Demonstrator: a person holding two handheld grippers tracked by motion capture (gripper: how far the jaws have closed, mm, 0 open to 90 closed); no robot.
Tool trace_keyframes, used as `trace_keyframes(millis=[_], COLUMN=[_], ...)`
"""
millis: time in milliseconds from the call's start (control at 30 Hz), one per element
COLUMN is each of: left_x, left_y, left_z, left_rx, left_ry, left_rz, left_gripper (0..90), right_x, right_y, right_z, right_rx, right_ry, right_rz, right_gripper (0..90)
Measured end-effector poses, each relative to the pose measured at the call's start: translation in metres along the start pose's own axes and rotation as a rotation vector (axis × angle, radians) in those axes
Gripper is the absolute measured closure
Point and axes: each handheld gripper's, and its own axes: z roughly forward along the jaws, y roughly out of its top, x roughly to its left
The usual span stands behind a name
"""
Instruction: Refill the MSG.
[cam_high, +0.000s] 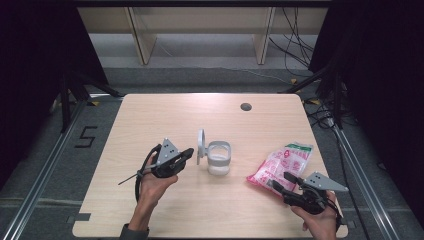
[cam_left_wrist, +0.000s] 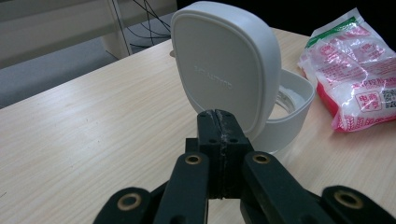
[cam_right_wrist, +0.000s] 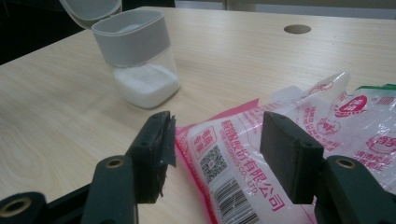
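Left hand-held gripper (cam_high: 189, 152): jaws pressed together, empty, just at 9 o'clock of the container's raised lid (cam_high: 200, 145)
Container (cam_high: 219, 159): mid-worktop (cam_high: 150, 115), lid propped up, likely awaiting a refill
Bag (cam_high: 282, 162): flat at 3 o'clock of the container
Right hand-held gripper (cam_high: 283, 181): jaws apart, straddling the bag's near corner, seemingly set to pinch it
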Motion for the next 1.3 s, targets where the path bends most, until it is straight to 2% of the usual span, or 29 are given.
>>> trace_keyframes(millis=[67, 100, 133, 200, 233, 267, 300, 367, 467, 500, 633, 667, 700, 733, 767, 900, 933, 1000, 1033, 1067, 1300], left_x=[0.0, 0.0, 0.0, 0.002, 0.002, 0.001, 0.004, 0.003, 0.003, 0.003, 0.004, 0.004, 0.005, 0.005, 0.006, 0.006, 0.007, 0.006, 0.006, 0.006, 0.005], left_y=[0.002, 0.003, 0.005, 0.009, 0.01, 0.012, 0.014, 0.017, 0.021, 0.022, 0.025, 0.026, 0.027, 0.027, 0.027, 0.028, 0.028, 0.028, 0.028, 0.028, 0.028], left_z=[0.001, 0.001, 0.001, 0.002, 0.002, 0.003, 0.004, 0.005, 0.006, 0.007, 0.009, 0.008, 0.008, 0.008, 0.007, 0.006, 0.006, 0.006, 0.006, 0.006, 0.006], left_rx=[0.003, 0.001, 0.0, -0.005, 0.0, -0.003, -0.012, -0.016, -0.024, -0.021, -0.024, -0.018, -0.018, -0.02, -0.02, -0.014, -0.013, -0.014, -0.014, -0.012, -0.015], left_ry=[0.001, 0.001, 0.001, 0.0, 0.003, -0.001, 0.007, 0.011, 0.009, 0.009, 0.004, 0.01, 0.008, 0.012, 0.014, 0.016, 0.015, 0.017, 0.017, 0.016, 0.016], left_rz=[-0.001, -0.008, -0.006, 0.005, 0.01, -0.004, 0.034, 0.034, 0.033, 0.033, 0.029, 0.035, 0.036, 0.034, 0.036, 0.042, 0.056, 0.047, 0.042, 0.046, 0.046], left_gripper=[89.3, 89.4, 89.4, 89.3, 89.3, 89.4, 89.4, 89.4, 89.4, 89.3, 89.3, 89.3, 89.4, 89.4, 89.3, 89.4, 89.4, 89.4, 89.4, 89.4, 89.3], right_x=[0.0, 0.002, 0.001, 0.002, 0.001, 0.006, 0.005, 0.003, 0.006, 0.004, 0.004, 0.007, 0.005, 0.004, 0.006, 0.005, 0.005, 0.006, 0.008, 0.006, 0.007], right_y=[0.0, 0.0, 0.0, -0.001, -0.001, -0.001, -0.001, -0.001, -0.001, -0.001, -0.002, -0.002, -0.002, -0.002, -0.003, -0.003, -0.003, -0.004, -0.003, -0.004, -0.004], right_z=[-0.001, -0.001, -0.001, -0.002, -0.001, -0.003, -0.002, -0.001, -0.003, -0.002, -0.003, -0.003, -0.003, -0.003, -0.004, -0.003, -0.004, -0.003, -0.004, -0.003, -0.005], right_rx=[0.012, 0.017, 0.015, 0.02, 0.004, 0.028, 0.024, 0.007, 0.016, 0.006, 0.005, 0.005, 0.002, 0.006, 0.02, 0.012, 0.016, 0.011, 0.026, 0.014, 0.023], right_ry=[0.004, 0.024, 0.019, 0.021, 0.01, 0.01, 0.01, 0.019, 0.022, 0.025, 0.03, 0.041, 0.038, 0.037, 0.037, 0.049, 0.044, 0.042, 0.031, 0.034, 0.045], right_rz=[-0.003, 0.023, 0.002, 0.017, -0.003, 0.054, 0.047, 0.021, 0.051, 0.024, 0.027, 0.064, 0.033, 0.022, 0.044, 0.035, 0.027, 0.025, 0.047, 0.012, 0.024], right_gripper=[44.1, 44.1, 44.1, 44.0, 43.9, 43.8, 43.7, 43.5, 43.1, 43.0, 42.7, 42.6, 42.5, 42.5, 42.5, 42.4, 42.4, 42.4, 42.4, 42.4, 42.1])
